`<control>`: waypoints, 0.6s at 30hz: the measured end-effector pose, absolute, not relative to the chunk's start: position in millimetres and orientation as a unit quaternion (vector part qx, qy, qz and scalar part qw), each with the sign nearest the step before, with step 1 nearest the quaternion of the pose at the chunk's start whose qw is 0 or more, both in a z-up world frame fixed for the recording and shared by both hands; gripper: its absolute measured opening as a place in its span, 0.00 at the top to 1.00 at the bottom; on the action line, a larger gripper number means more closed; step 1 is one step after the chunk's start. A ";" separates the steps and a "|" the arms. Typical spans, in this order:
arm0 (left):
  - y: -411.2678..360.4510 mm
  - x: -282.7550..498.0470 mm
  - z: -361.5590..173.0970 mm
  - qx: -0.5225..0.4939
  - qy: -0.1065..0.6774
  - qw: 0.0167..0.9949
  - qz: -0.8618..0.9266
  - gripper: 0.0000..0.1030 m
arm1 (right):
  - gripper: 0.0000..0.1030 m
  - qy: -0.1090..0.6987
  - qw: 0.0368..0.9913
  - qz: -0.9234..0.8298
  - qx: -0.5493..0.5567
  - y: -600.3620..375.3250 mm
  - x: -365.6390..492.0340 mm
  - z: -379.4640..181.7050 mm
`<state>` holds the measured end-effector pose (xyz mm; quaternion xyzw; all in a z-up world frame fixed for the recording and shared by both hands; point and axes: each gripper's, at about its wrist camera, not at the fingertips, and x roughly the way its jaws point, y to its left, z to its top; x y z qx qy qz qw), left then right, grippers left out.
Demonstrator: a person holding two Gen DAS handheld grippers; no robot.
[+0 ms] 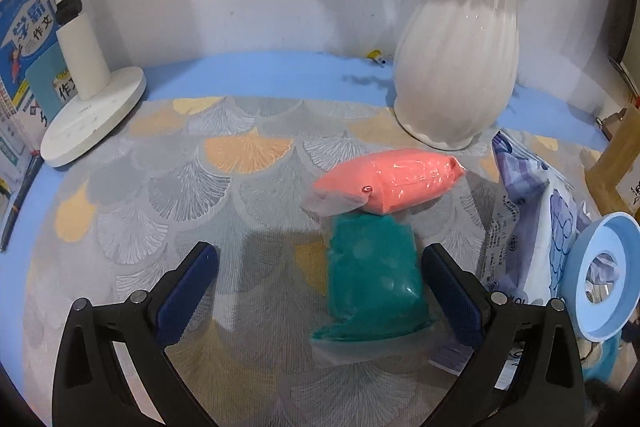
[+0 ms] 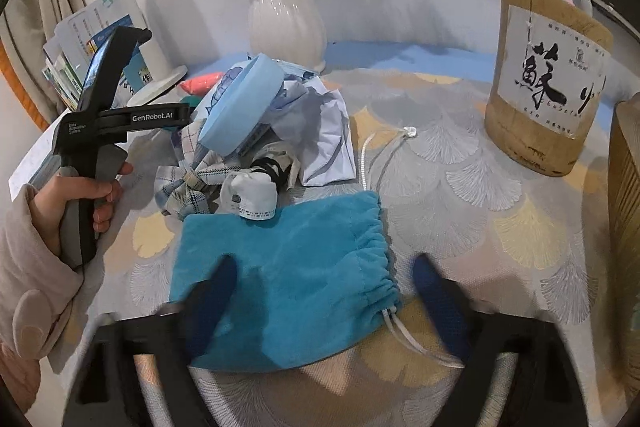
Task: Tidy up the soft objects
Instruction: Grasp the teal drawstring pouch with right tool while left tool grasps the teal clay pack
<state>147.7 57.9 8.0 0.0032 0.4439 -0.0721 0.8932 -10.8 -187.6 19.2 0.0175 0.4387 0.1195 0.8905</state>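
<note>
In the left wrist view, a teal clay pack (image 1: 374,283) lies on the patterned cloth with a pink clay pack (image 1: 394,179) resting across its far end. My left gripper (image 1: 320,267) is open above the cloth, the teal pack next to its right finger. In the right wrist view, my right gripper (image 2: 324,275) is open over a blue drawstring pouch (image 2: 288,275). A white face mask (image 2: 252,197), checked cloth (image 2: 188,183) and tissue pack (image 2: 324,131) lie piled behind the pouch under a blue ring (image 2: 240,103).
A white vase (image 1: 456,67) stands behind the packs, a lamp base (image 1: 92,115) at the left with books (image 1: 24,43) behind it. A wooden pen holder (image 2: 548,95) stands at the right. The left gripper's handle (image 2: 108,107) shows in the right wrist view.
</note>
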 end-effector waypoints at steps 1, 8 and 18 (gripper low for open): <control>57.4 146.5 8.3 0.005 0.442 0.894 -0.071 0.14 | 0.51 0.437 0.892 0.117 0.016 -186.4 -10.4 19.6; 52.1 134.6 14.5 0.018 0.414 0.906 -0.082 0.65 | 0.77 0.424 0.890 0.155 0.054 -190.3 -16.1 21.3; 54.5 131.9 14.6 0.019 0.412 0.908 -0.072 0.65 | 0.80 0.409 0.897 0.130 0.106 -210.0 -19.9 24.7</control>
